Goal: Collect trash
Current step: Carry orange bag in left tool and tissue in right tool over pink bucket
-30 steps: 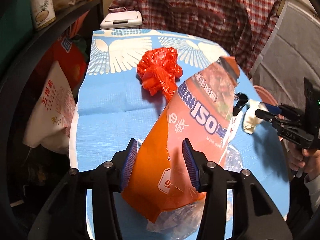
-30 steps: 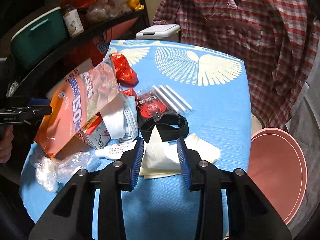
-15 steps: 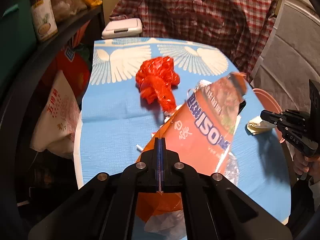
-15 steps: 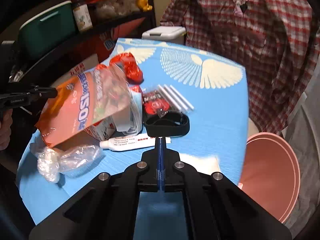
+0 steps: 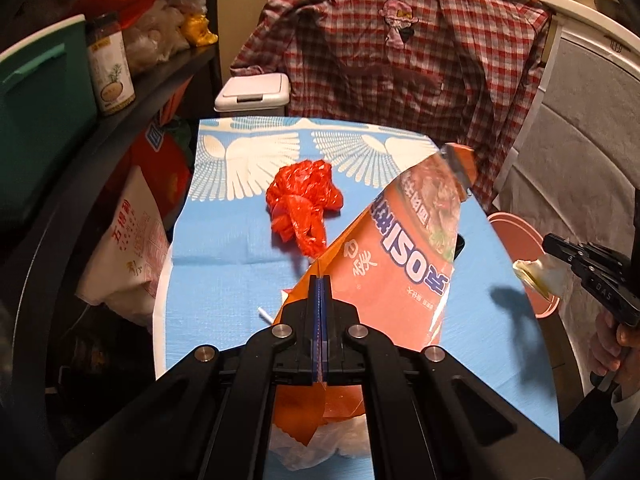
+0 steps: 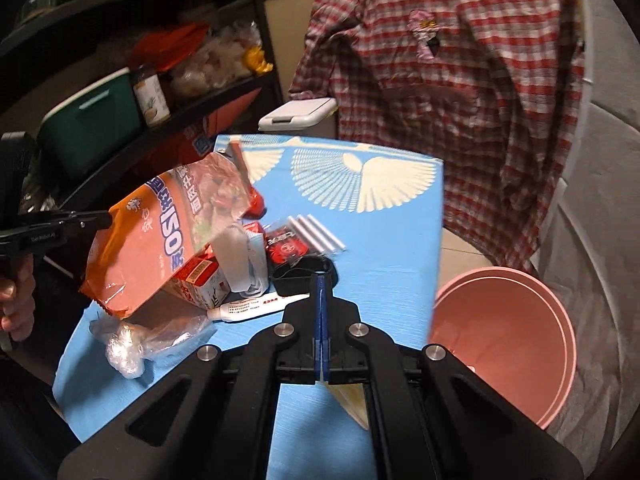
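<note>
My left gripper [image 5: 321,280] is shut on the lower edge of a large orange snack bag [image 5: 404,248] and holds it tilted above the blue table; the bag also shows in the right wrist view [image 6: 168,232]. My right gripper [image 6: 321,280] is shut on a white crumpled tissue [image 6: 352,402], which hangs below the fingers; the tissue also shows in the left wrist view [image 5: 540,276] over the pink bin [image 5: 520,240]. A crumpled red plastic bag [image 5: 302,204] lies mid-table. The pink bin [image 6: 508,340] stands right of the table.
On the blue table [image 6: 392,240] lie a clear plastic wrap [image 6: 140,340], a white tube [image 6: 260,304], a small carton [image 6: 200,280], white sticks [image 6: 316,234], a red packet [image 6: 288,246] and a black band [image 6: 304,276]. A white lidded bin [image 5: 254,94] stands behind. Shelves [image 5: 80,120] stand at left.
Both grippers closed from open: the left onto the orange bag, the right onto the tissue. Both have lifted their loads, and the right has moved toward the pink bin.
</note>
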`<state>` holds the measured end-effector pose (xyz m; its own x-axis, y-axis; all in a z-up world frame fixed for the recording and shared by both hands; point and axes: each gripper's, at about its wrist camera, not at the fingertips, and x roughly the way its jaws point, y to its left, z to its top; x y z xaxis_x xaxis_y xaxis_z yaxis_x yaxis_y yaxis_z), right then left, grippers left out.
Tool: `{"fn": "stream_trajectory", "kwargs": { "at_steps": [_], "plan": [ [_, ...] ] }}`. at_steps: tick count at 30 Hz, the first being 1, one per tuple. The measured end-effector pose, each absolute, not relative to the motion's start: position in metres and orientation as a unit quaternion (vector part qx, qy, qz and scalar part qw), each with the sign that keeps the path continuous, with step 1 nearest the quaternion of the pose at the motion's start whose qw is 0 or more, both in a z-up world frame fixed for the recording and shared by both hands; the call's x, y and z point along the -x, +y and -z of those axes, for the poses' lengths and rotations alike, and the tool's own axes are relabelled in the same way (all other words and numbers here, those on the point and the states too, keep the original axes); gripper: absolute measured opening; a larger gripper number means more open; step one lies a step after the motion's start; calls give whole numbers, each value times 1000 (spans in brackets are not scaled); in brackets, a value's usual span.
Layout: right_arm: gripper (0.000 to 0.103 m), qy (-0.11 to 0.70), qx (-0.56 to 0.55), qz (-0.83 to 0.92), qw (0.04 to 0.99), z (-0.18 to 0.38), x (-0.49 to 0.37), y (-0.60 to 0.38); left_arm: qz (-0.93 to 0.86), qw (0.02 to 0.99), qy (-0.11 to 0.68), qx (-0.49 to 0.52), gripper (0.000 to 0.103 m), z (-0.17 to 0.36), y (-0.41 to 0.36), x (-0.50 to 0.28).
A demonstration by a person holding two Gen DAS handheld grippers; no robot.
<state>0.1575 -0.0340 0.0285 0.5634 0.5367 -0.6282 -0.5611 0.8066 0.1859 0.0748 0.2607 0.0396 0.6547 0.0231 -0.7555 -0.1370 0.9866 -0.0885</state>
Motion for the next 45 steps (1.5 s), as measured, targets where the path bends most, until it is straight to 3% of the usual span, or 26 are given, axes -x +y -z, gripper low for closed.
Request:
{"fn": "stream_trajectory", "kwargs": {
  "at_steps": [45],
  "plan": [
    [0, 344, -53, -175, 921, -26, -199, -164, 28, 891, 452, 15, 0, -22, 68, -165]
  ]
}}
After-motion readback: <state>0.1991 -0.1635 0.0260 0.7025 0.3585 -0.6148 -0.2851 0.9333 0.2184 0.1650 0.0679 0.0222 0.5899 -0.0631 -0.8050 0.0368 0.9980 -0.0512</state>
